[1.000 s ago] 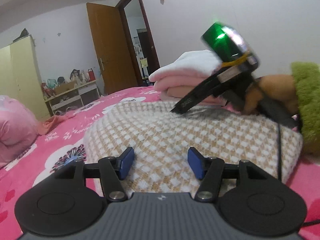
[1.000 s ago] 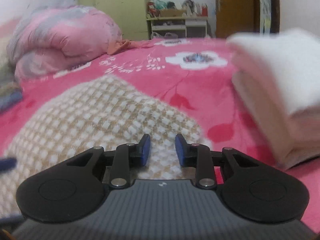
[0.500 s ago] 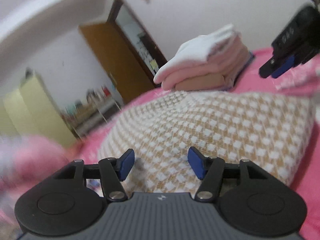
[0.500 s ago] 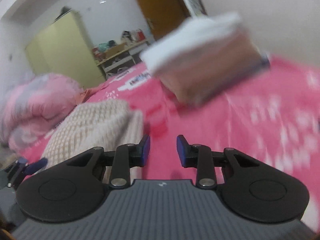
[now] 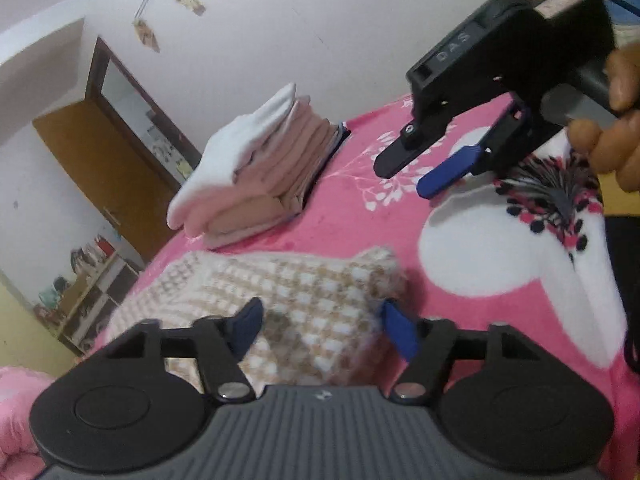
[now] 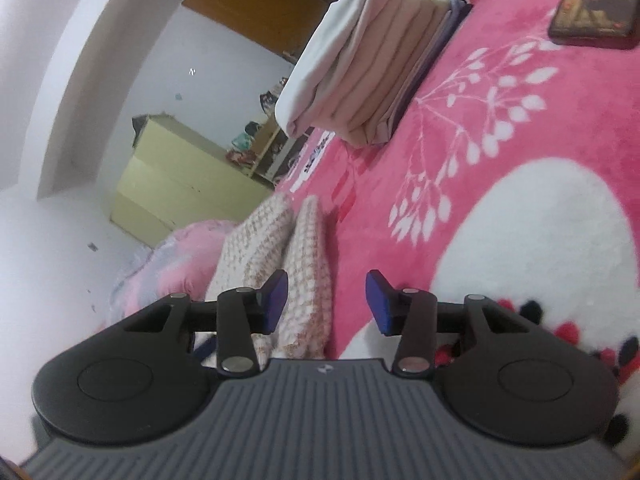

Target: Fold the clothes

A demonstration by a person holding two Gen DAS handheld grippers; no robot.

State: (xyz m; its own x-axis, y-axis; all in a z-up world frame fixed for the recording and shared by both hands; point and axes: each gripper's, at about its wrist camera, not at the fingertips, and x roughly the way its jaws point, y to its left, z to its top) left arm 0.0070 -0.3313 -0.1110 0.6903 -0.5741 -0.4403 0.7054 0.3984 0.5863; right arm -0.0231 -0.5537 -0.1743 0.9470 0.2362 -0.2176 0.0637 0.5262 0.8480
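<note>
A beige-and-white checked knit garment (image 5: 304,300) lies folded on the pink bed cover (image 5: 360,208). Its near end sits low between the blue pads of my left gripper (image 5: 322,330), which is open; the pads do not press on it. In the left wrist view my right gripper (image 5: 420,172) hangs over the cover to the right of the garment, held by a hand (image 5: 616,128). In its own view the right gripper (image 6: 326,304) has its jaws opening. The garment's doubled edge (image 6: 296,248) runs just inside its left pad without being pinched.
A stack of folded white and pale pink clothes (image 5: 260,168) (image 6: 368,68) sits on the bed beyond the garment. A dark flat object (image 6: 592,4) lies farther right. A bunched pink quilt (image 6: 180,252), a yellow wardrobe (image 6: 180,184) and a brown door (image 5: 108,168) stand behind.
Both views have rolled. The right gripper left the top of the garment, swung to its side near the bed cover, and its jaws widened. The left gripper slid along to the garment's end.
</note>
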